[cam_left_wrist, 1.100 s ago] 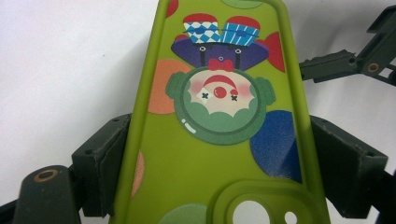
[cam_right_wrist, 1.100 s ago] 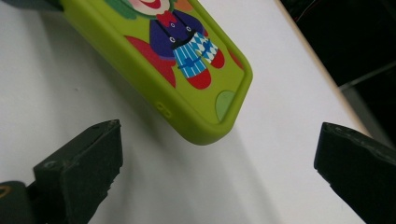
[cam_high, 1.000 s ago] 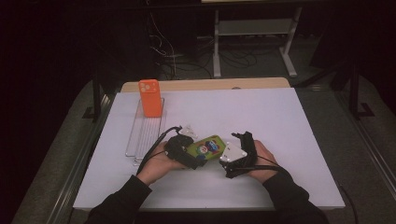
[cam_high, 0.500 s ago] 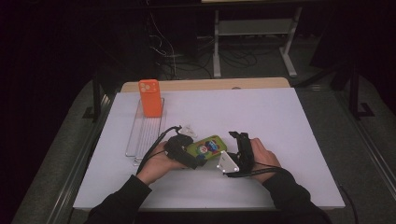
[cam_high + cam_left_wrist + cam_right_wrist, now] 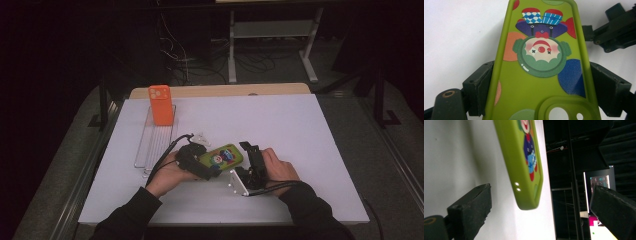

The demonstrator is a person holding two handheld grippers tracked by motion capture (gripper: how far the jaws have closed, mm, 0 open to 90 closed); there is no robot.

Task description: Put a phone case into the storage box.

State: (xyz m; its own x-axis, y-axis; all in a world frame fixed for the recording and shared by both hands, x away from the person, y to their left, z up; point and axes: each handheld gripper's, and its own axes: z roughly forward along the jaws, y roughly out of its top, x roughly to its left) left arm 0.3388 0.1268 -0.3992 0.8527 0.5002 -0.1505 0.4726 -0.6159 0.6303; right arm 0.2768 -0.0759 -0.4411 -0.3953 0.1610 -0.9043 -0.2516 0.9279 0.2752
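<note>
White tabletop (image 5: 310, 130) w/ green phone case (image 5: 223, 156) mid-frame, my left tongs (image 5: 541, 82) clamped on its camera end. Right tongs (image 5: 541, 220) open around the free end — close skewed & the soft case twists, slips out.

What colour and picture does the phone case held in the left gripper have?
The phone case is lime green with a cartoon clown and coloured dots, clearest in the left gripper view.

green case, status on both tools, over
Left tool shut on green case, held off the table. Right tool open, jaws either side of the case's free end, not touching. Nothing in the way.
</note>
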